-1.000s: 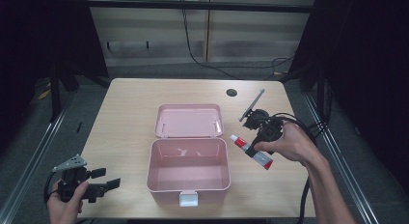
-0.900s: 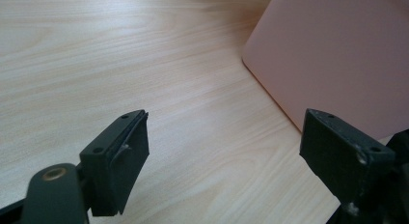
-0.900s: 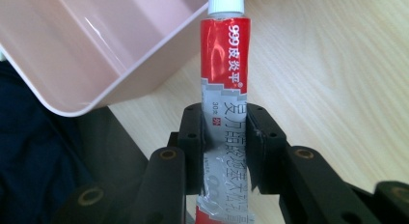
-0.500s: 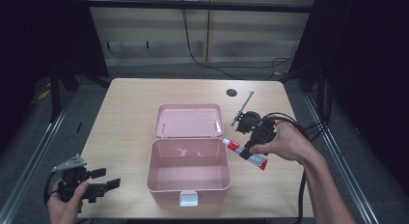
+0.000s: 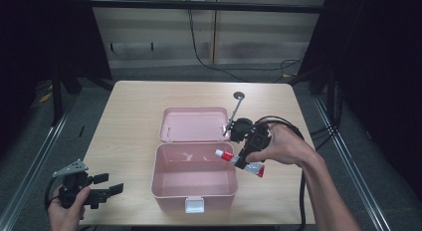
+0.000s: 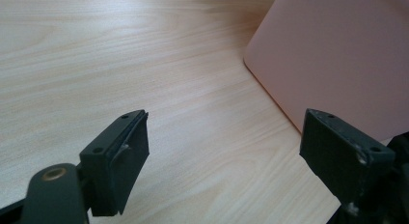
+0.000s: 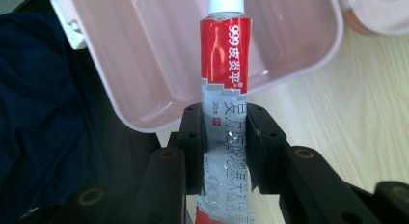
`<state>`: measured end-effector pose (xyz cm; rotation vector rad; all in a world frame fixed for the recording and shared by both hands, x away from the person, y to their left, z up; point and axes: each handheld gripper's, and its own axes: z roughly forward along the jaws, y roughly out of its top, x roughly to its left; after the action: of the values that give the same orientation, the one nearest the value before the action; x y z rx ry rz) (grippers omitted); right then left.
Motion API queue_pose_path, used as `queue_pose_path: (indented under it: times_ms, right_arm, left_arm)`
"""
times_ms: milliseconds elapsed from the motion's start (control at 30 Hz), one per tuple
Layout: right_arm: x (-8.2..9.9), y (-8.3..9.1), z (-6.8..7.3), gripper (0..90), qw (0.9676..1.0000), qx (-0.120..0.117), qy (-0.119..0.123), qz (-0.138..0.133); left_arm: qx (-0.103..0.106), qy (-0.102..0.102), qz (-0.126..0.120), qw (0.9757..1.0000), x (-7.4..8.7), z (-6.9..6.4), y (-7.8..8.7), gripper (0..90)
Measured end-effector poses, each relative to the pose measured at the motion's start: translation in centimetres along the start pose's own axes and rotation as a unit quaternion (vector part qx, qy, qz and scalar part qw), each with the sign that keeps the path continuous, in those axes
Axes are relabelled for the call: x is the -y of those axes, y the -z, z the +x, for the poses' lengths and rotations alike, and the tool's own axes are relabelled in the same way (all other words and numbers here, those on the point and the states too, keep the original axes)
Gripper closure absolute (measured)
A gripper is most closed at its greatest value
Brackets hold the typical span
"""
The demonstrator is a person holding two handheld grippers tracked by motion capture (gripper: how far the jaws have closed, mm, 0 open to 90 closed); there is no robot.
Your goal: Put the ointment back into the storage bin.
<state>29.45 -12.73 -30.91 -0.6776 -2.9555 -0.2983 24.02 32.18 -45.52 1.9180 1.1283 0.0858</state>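
Observation:
A pink plastic box [image 5: 194, 193] stands open near the table's front edge, its lid [image 5: 194, 124] folded flat behind it. My right gripper [image 5: 242, 161] is shut on a red, white and silver ointment tube [image 5: 225, 155], whose white cap reaches over the box's right rim. In the right gripper view the tube [image 7: 225, 84] runs up between the black pads [image 7: 193, 137] with the box's hollow [image 7: 159, 55] behind it. My left gripper [image 5: 107, 186] hovers open at the front left corner, nothing between its fingers [image 6: 118, 159]. The pink box wall [image 6: 337, 55] lies to its right.
A thin grey rod with a round dark foot [image 5: 238, 96] lies on the wooden table [image 5: 129, 121] behind my right hand. A black cable [image 5: 278, 120] loops from the right gripper. Dark floor and metal rails [image 5: 30, 156] border the table on both sides.
My right hand has carried the tube leftward, from beside the box to over its right rim. The left gripper has stayed put.

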Motion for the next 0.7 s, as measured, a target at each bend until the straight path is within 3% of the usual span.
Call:
queue_pose_path:
  times_ms: [300,700]
  right_arm:
    - [-2.5,-0.2,1.5,70.6,0.999,-0.014,0.042,0.011]
    - [-4.8,-1.2,2.5,70.6,0.9976,-0.013,0.066,0.013]
  left_arm:
    - [0.001,-0.001,0.001,1.0,0.0,0.0,0.0,17.5]
    - [0.001,0.0,0.0,1.0,0.0,0.0,0.0,17.4]
